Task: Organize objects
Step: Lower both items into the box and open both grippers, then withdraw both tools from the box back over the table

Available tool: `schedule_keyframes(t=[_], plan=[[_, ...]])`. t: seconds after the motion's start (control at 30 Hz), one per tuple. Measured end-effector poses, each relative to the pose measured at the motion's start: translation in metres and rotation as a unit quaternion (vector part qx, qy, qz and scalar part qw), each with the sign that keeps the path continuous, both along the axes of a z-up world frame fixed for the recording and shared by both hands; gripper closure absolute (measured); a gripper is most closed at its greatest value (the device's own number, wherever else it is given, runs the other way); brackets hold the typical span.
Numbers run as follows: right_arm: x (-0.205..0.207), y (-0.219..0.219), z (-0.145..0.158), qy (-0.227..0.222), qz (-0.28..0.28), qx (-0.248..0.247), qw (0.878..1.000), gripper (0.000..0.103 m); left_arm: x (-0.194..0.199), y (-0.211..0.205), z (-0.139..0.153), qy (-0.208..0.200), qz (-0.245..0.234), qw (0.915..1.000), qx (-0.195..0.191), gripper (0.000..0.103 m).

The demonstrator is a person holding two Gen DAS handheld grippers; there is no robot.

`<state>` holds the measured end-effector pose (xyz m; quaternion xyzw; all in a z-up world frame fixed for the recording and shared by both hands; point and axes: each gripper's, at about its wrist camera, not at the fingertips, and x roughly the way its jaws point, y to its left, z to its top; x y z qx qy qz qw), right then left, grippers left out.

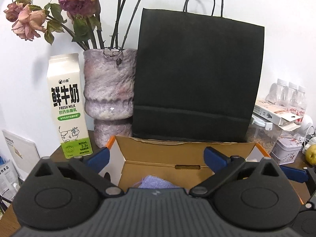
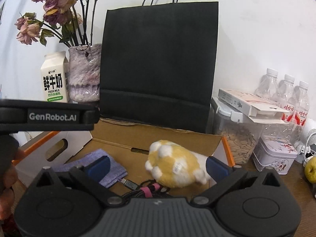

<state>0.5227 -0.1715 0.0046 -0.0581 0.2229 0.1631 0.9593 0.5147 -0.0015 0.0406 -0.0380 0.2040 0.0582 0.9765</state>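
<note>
Standing wide apart with nothing between their blue pads, both grippers hover over one open cardboard box [image 2: 158,138] near the table's front edge: the left gripper [image 1: 157,158] and the right gripper [image 2: 158,165]. Inside the box lie three things: one folded purple cloth [image 2: 110,167] toward its left wall, one yellow-and-white plush toy [image 2: 173,165] toward its right wall, and one bundled cable [image 2: 142,189] with a pink tie at the near edge, partly hidden by the right gripper's body. In the left wrist view only a corner of the cloth shows. Behind the box, against the wall, stand one black paper bag [image 2: 158,63], one mottled vase [image 1: 108,90] of wilted roses and one milk carton [image 1: 67,106] printed "FRESH MILK" under Chinese characters. At the table's right edge sit three clear bottles [image 2: 286,96] with red labels, one lidded jar of seeds [image 2: 237,138], one flat carton [image 2: 250,102] on its lid, one tin [image 2: 274,154] and one pear [image 2: 311,170], cut off. The left gripper's side reads "GenRobot.AI".
</note>
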Motion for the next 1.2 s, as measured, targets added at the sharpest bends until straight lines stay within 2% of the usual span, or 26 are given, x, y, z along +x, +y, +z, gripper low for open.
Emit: schedule_keyframes(t=[0.23, 0.47, 0.73, 1.2], plan=[[-0.002, 0.000, 0.000, -0.001, 0.000, 0.001, 1.000, 0.000, -0.001, 0.000, 0.001, -0.001, 0.000, 1.0000, -0.001, 0.000], [-0.011, -0.003, 0.010, 0.000, 0.008, 0.010, 1.000, 0.000, -0.019, -0.002, 0.014, -0.016, -0.013, 0.9998, -0.007, 0.000], [-0.038, -0.008, 0.028, -0.021, 0.015, 0.020, 0.999, 0.000, -0.054, -0.002, 0.031, -0.051, -0.017, 0.9985, -0.013, 0.000], [-0.105, -0.016, 0.040, -0.035, 0.014, 0.019, 0.999, 0.000, -0.128, -0.004, 0.033, -0.041, -0.046, 0.9981, -0.006, 0.000]])
